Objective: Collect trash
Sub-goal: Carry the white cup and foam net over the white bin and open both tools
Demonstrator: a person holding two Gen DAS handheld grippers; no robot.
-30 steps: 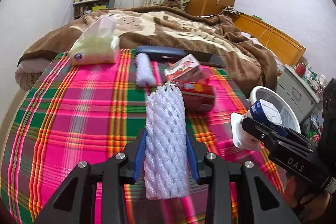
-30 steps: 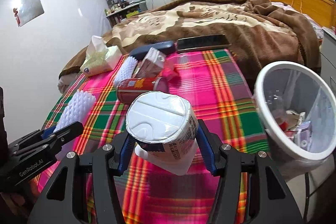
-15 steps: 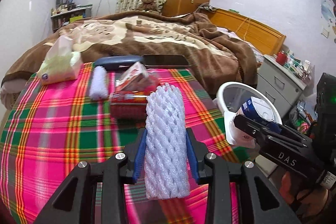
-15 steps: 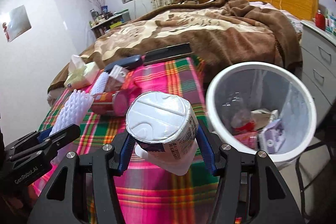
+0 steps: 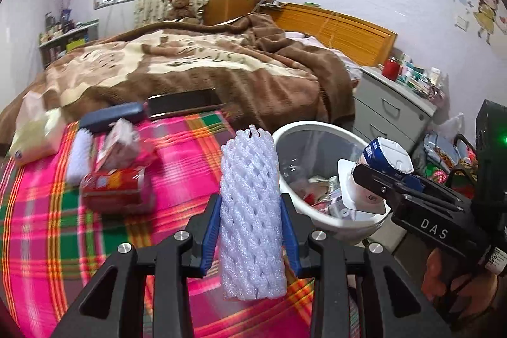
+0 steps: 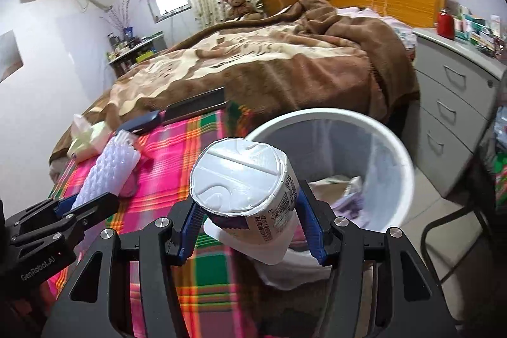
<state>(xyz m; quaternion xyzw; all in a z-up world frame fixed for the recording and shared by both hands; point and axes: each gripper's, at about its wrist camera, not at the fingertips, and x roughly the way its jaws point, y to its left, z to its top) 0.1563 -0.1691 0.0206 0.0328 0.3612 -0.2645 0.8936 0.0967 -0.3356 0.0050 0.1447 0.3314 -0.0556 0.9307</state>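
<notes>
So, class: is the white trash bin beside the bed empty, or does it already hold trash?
It already holds trash. The white trash bin shows wrappers and paper lying at its bottom; the right wrist view shows the same. It is far from full.

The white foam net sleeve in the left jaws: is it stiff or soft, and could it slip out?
The foam net sleeve looks soft and very light: its open mesh is thin foam. It stands upright unsupported above the left gripper, so it keeps some shape. Slipping seems unlikely, as the jaws press both sides.

Both grippers swung rightward off plaid cloth [image 5: 47,230]; yogurt cup [image 6: 247,195] now over trash bin [image 6: 396,167], foam net sleeve [image 5: 250,217] beside rim.
</notes>
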